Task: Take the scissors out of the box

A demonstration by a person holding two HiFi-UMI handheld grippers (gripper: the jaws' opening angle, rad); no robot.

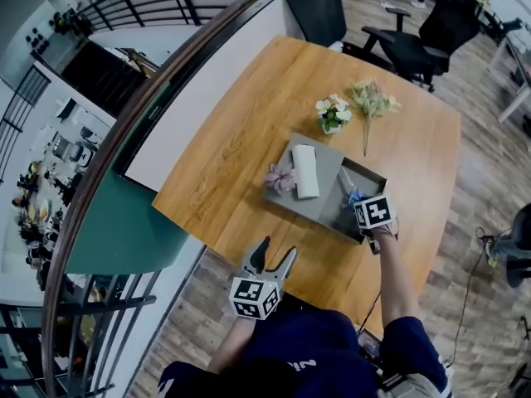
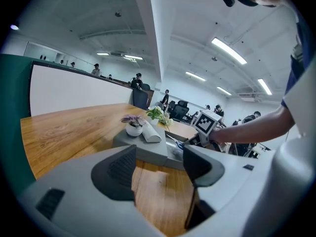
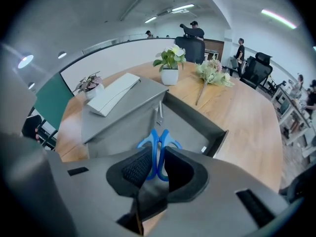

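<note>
Ok so this is the grab step, right at the point of lifting. The right gripper (image 3: 158,164) is angled down into the open end of the grey box (image 3: 197,115), and its jaws are clamped on the blue handles of the scissors (image 3: 159,149). In the right gripper view both loops sit squeezed between the pads. The scissors are inside the box, handles toward the gripper and blades pointing away toward the part under the lid (image 3: 123,112). I can't tell whether they're resting on the box floor or already a touch off it.

The left gripper (image 2: 158,162) isn't doing anything useful. Its jaws are spread wide with nothing in them but a view of the table (image 2: 74,132), and it hovers near the table's front edge, well apart from the box.

My guess for the next move: pull straight up and back so the blades clear the box wall and the lid's edge, then carry the scissors out over the table. The grip is only on the handle loops, so the blades could swing or snag on the way out — go slow and keep the squeeze firm.
</note>
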